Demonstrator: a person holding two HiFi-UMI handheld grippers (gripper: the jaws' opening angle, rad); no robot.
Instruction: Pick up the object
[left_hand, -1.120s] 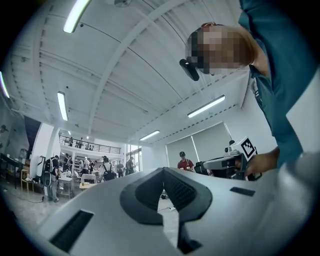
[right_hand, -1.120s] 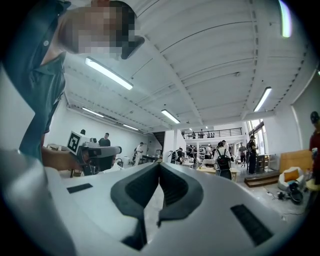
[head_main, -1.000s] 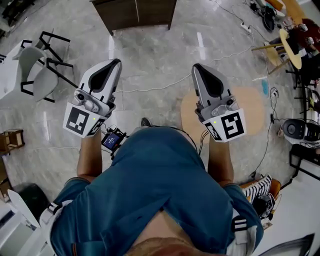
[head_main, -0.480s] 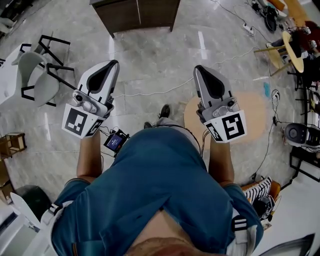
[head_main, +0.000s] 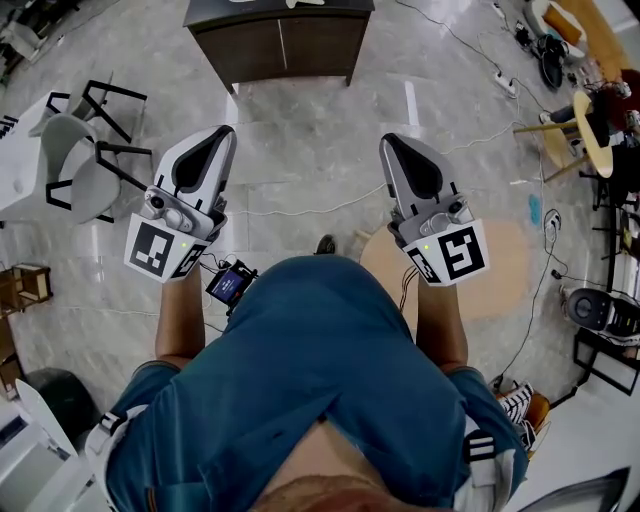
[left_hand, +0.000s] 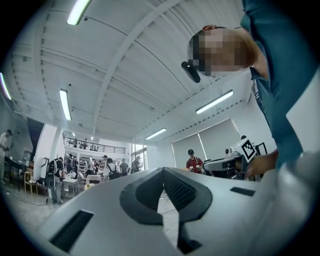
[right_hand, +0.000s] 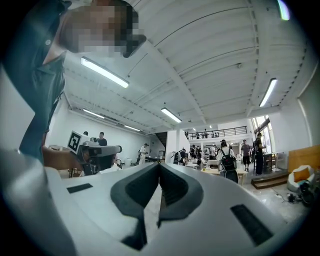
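Note:
I cannot make out which thing the task means. My left gripper (head_main: 224, 131) and right gripper (head_main: 390, 141) are held side by side at chest height over a grey marble floor, both pointing forward. Each is shut with nothing between its jaws. In the left gripper view the dark pads (left_hand: 176, 191) meet at the left gripper's tip (left_hand: 162, 170) and aim up across a large hall. The right gripper view shows the right gripper's tip (right_hand: 159, 165) the same way. Ahead stands a dark wooden cabinet (head_main: 280, 40) with something white on its top, cut off by the frame edge.
White chairs with black frames (head_main: 75, 150) stand at the left, with a small wooden stool (head_main: 25, 280) nearer. A white cable (head_main: 300, 203) runs across the floor ahead. A round beige patch (head_main: 490, 265) lies under my right arm. Tables and equipment (head_main: 590, 110) crowd the right edge.
The whole view has shifted forward: the dark cabinet has come further into the frame from the top. Both grippers stay shut and level in front of the person.

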